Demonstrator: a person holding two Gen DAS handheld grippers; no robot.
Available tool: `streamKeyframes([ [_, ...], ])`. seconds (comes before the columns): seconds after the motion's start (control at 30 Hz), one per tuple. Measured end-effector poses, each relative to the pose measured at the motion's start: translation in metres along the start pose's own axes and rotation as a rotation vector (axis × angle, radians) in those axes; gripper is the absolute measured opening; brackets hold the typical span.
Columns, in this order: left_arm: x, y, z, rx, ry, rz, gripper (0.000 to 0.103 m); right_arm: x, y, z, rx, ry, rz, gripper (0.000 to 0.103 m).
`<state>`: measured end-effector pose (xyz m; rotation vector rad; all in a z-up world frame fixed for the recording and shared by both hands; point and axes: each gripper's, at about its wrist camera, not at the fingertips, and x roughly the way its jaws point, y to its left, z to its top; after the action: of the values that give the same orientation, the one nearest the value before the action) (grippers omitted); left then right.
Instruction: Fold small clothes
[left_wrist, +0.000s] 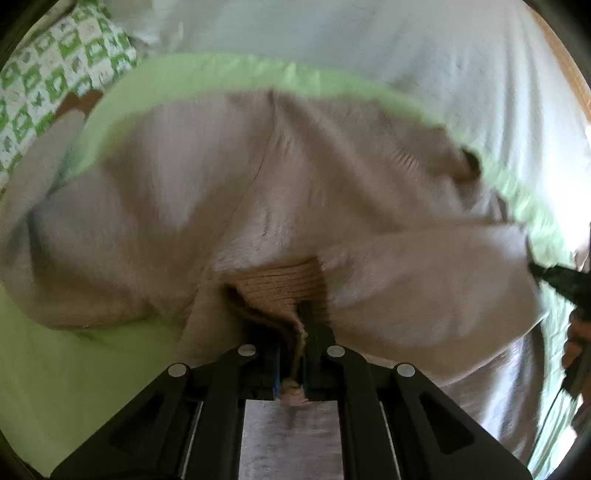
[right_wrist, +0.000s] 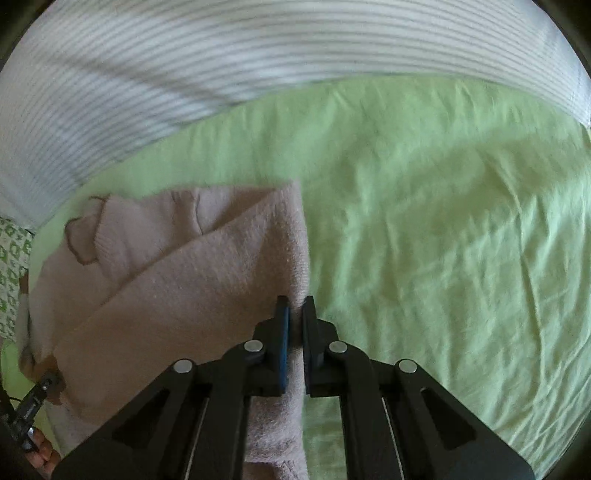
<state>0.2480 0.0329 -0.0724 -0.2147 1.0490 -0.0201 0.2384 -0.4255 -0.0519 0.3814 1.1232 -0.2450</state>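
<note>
A small pale pink knitted sweater (left_wrist: 229, 199) lies partly lifted over a light green sheet (left_wrist: 55, 369). My left gripper (left_wrist: 295, 332) is shut on a bunched ribbed edge of the sweater, which sticks out between its jaws. In the right wrist view the same sweater (right_wrist: 192, 280) hangs folded at the left. My right gripper (right_wrist: 294, 314) is shut on the sweater's right edge, with cloth running down between its pads. The right gripper's tip (left_wrist: 554, 277) shows at the right edge of the left wrist view. The left gripper (right_wrist: 37, 398) shows at the lower left of the right wrist view.
A white striped cover (right_wrist: 221, 55) lies along the far side of the green sheet (right_wrist: 443, 240). A green-and-white patterned pillow (left_wrist: 55, 74) sits at the far left. A wooden edge (left_wrist: 565, 66) shows at the far right.
</note>
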Motion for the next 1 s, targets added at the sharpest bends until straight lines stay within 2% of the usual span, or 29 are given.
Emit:
streamKeyframes([
  [0.07,-0.005,0.002,0.0,0.016,-0.005,-0.003,0.012,-0.001,0.001,-0.003,0.016,0.003,-0.001,0.01],
  [0.17,-0.019,0.001,-0.002,0.031,-0.016,0.026,0.018,-0.018,0.004,-0.009,0.034,-0.019,-0.012,0.02],
  [0.23,-0.03,0.006,-0.003,0.014,-0.023,0.022,0.019,-0.036,0.0,-0.016,0.046,-0.045,0.005,0.038],
  [0.33,-0.048,0.02,-0.004,-0.023,-0.039,0.021,0.024,-0.061,0.008,-0.03,0.049,-0.081,0.052,0.043],
  [0.4,-0.064,0.032,-0.002,-0.045,-0.063,0.045,0.037,-0.076,0.012,-0.042,0.037,-0.088,0.091,0.043],
  [0.43,-0.074,0.04,0.001,-0.06,-0.08,0.073,0.049,-0.082,0.017,-0.048,0.028,-0.088,0.117,0.043],
  [0.53,-0.097,0.065,0.011,-0.105,-0.139,0.135,0.061,-0.091,0.033,-0.062,0.004,-0.073,0.149,0.047],
  [0.57,-0.103,0.076,0.018,-0.122,-0.152,0.175,0.07,-0.094,0.037,-0.068,-0.006,-0.064,0.164,0.047],
  [0.63,-0.111,0.1,0.034,-0.164,-0.175,0.26,0.078,-0.095,0.051,-0.077,-0.016,-0.05,0.19,0.047],
  [0.8,-0.106,0.141,0.077,-0.21,-0.162,0.407,0.08,-0.089,0.079,-0.092,-0.025,-0.022,0.224,0.047],
  [0.9,-0.085,0.148,0.103,-0.163,-0.131,0.496,0.083,-0.078,0.085,-0.092,-0.019,-0.002,0.225,0.047],
  [1.0,-0.054,0.151,0.127,-0.114,-0.054,0.533,0.083,-0.077,0.083,-0.098,-0.005,0.019,0.234,0.047],
])
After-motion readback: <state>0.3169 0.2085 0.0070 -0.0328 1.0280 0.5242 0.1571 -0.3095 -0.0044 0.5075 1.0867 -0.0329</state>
